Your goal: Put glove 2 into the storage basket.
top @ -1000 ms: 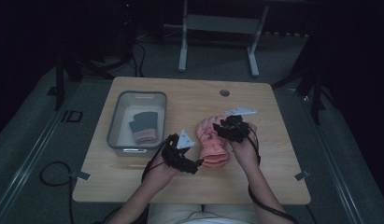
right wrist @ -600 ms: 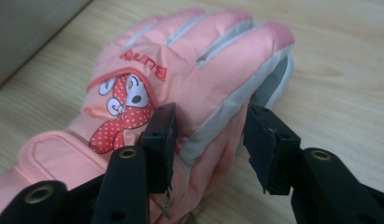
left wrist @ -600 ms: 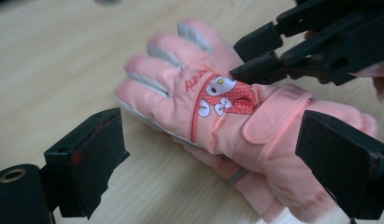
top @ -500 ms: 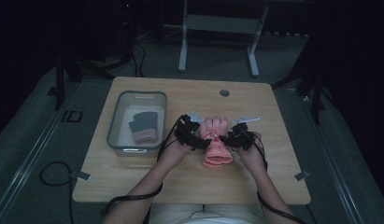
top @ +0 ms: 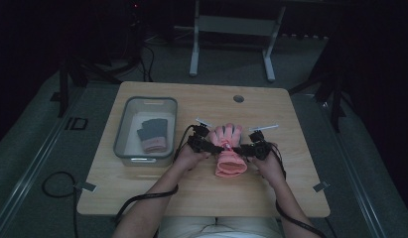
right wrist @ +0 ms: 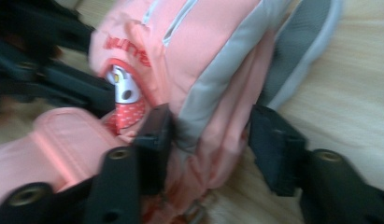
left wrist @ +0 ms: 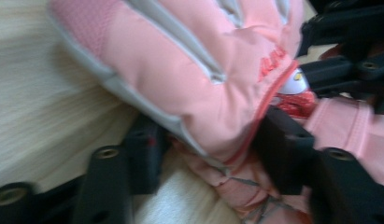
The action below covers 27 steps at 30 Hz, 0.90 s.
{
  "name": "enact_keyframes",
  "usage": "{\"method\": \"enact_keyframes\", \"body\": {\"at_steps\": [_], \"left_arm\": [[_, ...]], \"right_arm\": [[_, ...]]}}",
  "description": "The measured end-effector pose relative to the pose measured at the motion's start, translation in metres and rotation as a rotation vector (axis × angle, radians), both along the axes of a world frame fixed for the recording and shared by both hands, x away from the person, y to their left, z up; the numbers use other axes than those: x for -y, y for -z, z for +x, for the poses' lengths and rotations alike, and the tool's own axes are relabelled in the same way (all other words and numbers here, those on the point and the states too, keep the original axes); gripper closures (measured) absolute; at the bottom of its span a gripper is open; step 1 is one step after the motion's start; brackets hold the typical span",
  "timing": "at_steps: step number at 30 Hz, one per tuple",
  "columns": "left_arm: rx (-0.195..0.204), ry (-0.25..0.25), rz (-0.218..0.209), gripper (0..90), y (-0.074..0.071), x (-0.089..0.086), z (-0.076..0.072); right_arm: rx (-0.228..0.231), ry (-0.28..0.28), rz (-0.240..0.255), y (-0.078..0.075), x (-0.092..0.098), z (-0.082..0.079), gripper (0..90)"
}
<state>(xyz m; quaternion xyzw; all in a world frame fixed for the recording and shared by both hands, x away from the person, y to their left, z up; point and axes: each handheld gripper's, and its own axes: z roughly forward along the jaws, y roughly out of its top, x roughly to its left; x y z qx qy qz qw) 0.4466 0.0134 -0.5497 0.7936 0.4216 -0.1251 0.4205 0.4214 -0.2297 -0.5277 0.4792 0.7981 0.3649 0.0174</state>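
Pink glove (top: 228,148) between both half-closed hand-held grippers

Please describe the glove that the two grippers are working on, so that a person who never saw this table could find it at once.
On the wooden table, look right of the grey bin, near the middle. There the pink glove lies flat between the left gripper and the right gripper, cuff toward the person. Unlike the dark grey glove in the bin, it is pink with grey trim.

Black tongs (top: 215,147) with round screw holes trail black cables; forearms bare.
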Motion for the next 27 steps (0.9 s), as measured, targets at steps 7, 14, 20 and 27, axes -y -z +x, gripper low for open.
{"method": "enact_keyframes", "body": {"at_steps": [7,14,20,27], "left_arm": [[0.002,-0.005,0.006,74.5,-0.012,0.004,-0.007],[0.097,-0.006,0.045,77.0,-0.046,0.004,-0.018],[0.14,-0.029,0.059,77.3,-0.072,-0.009,-0.024],[0.177,-0.057,0.066,77.8,-0.103,-0.033,-0.028]], "right_arm": [[0.021,0.027,0.075,0.002,0.003,-0.007,71.7],[0.07,0.036,0.106,-0.018,0.004,-0.014,74.9],[0.115,0.018,0.107,-0.042,-0.009,-0.014,75.2],[0.155,-0.02,0.127,-0.068,-0.03,-0.011,75.3]]}}
